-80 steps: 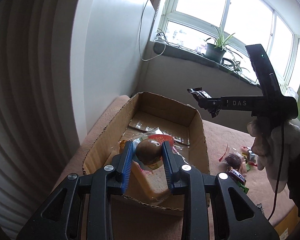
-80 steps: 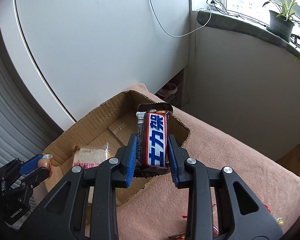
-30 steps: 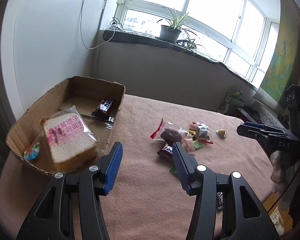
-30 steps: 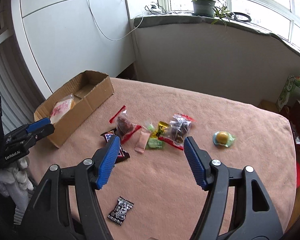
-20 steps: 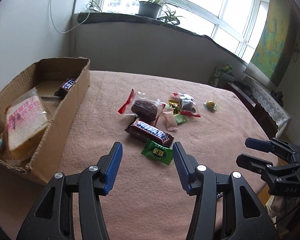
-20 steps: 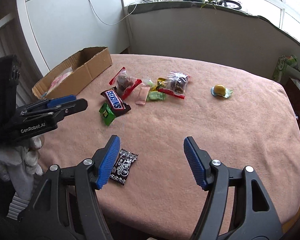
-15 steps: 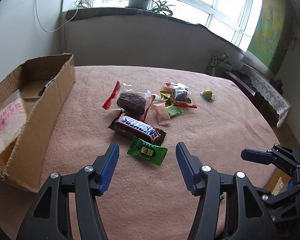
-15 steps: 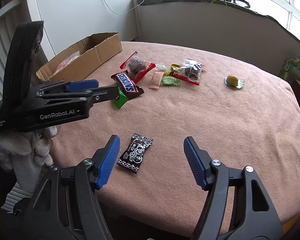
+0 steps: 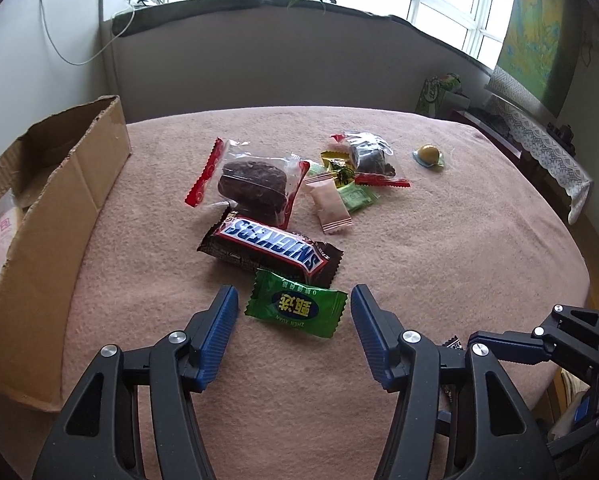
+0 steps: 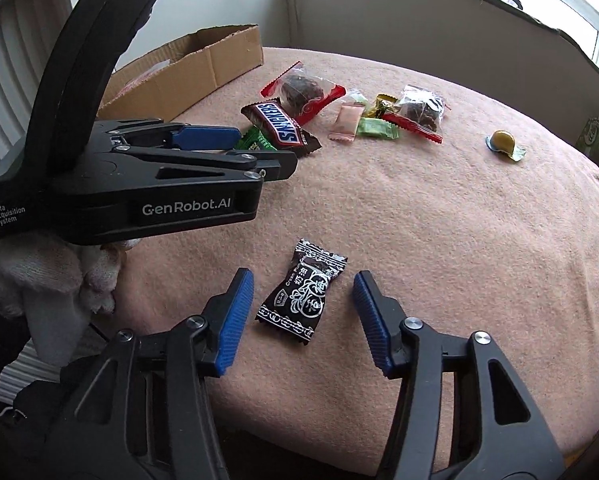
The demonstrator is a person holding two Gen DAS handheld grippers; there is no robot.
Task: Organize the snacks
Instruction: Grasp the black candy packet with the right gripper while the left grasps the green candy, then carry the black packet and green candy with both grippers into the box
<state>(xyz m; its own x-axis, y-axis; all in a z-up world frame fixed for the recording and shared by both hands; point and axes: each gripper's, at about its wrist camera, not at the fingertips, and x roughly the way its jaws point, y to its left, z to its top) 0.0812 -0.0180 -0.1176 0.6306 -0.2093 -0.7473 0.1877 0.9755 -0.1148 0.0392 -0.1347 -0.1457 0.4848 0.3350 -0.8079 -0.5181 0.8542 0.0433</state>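
Note:
My left gripper [image 9: 293,318] is open and empty, its fingers on either side of a green candy [image 9: 295,307] on the pink cloth. A Snickers bar [image 9: 271,247] lies just beyond it, then a bagged chocolate cake [image 9: 253,184]. My right gripper [image 10: 303,308] is open and empty, straddling a black candy [image 10: 304,294]. The left gripper shows from the side in the right wrist view [image 10: 255,152]. The cardboard box [image 9: 59,216] stands at the left with bagged bread inside.
Further back lie a pink packet [image 9: 331,210], a pale green candy [image 9: 359,196], a bagged brownie [image 9: 369,156] and a yellow jelly cup [image 9: 428,155]. The table's edge curves round at the right and front. A wall and windowsill stand behind.
Both grippers let go of their snacks in the box, swung away from it and came down low over the table. The left now straddles the green candy, the right the black candy.

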